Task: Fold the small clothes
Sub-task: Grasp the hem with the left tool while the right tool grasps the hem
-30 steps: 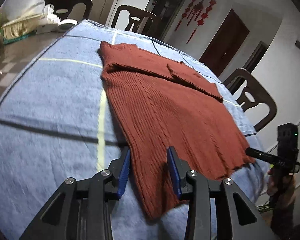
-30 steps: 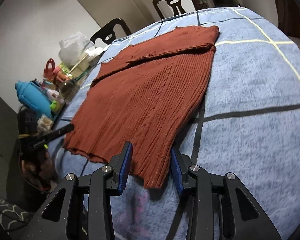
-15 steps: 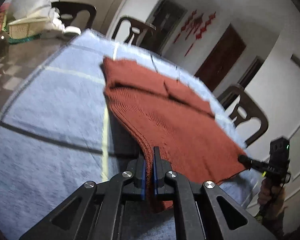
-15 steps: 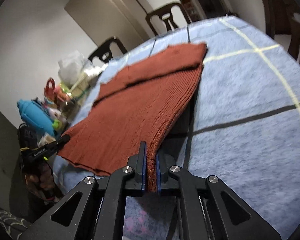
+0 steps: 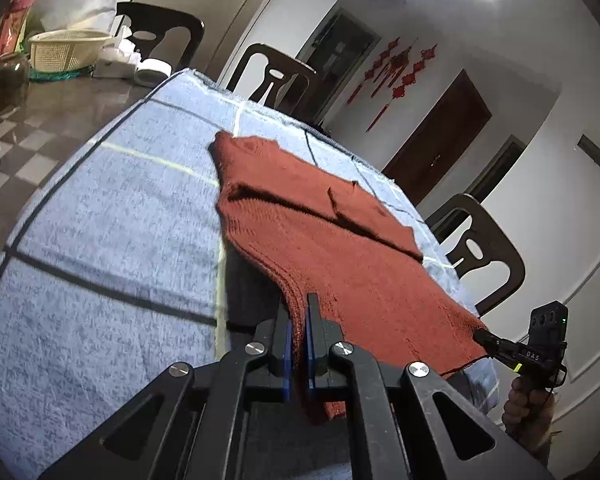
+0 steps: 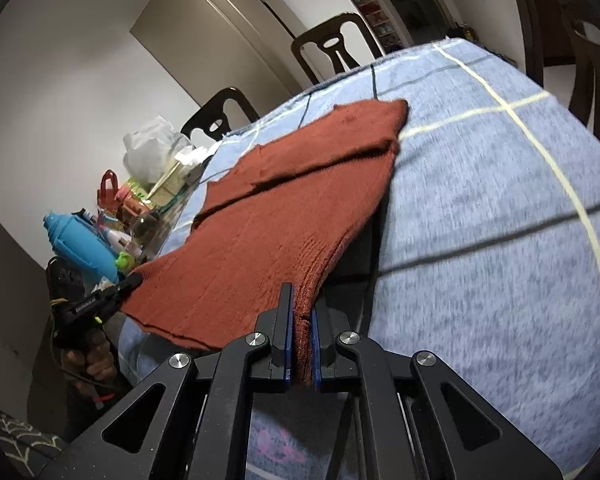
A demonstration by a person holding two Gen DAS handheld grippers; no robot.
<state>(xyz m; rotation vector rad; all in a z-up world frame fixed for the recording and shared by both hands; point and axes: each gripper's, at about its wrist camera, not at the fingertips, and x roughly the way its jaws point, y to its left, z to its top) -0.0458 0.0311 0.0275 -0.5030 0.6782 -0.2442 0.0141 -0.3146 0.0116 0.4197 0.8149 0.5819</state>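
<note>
The rust-red knit sweater (image 5: 332, 240) lies on the blue checked blanket (image 5: 100, 240) that covers the table, its sleeves already folded across the far part of the body. Its near hem is raised off the blanket. The left gripper (image 5: 298, 344) has its fingers clamped on the near left corner of the hem, and the right gripper (image 6: 300, 344) has its fingers clamped on the near right corner, the knit bunched between the blue pads.

The likely next step is carrying the hem toward the far end to halve the sweater. The main risk is uneven travel: if one gripper leads, the fold will skew and the edges will not meet. The loose knit could also stretch or slip from a shallow pinch; how deep each pinch goes is hard to judge here. Dragging low might disturb the folded sleeves.
</note>
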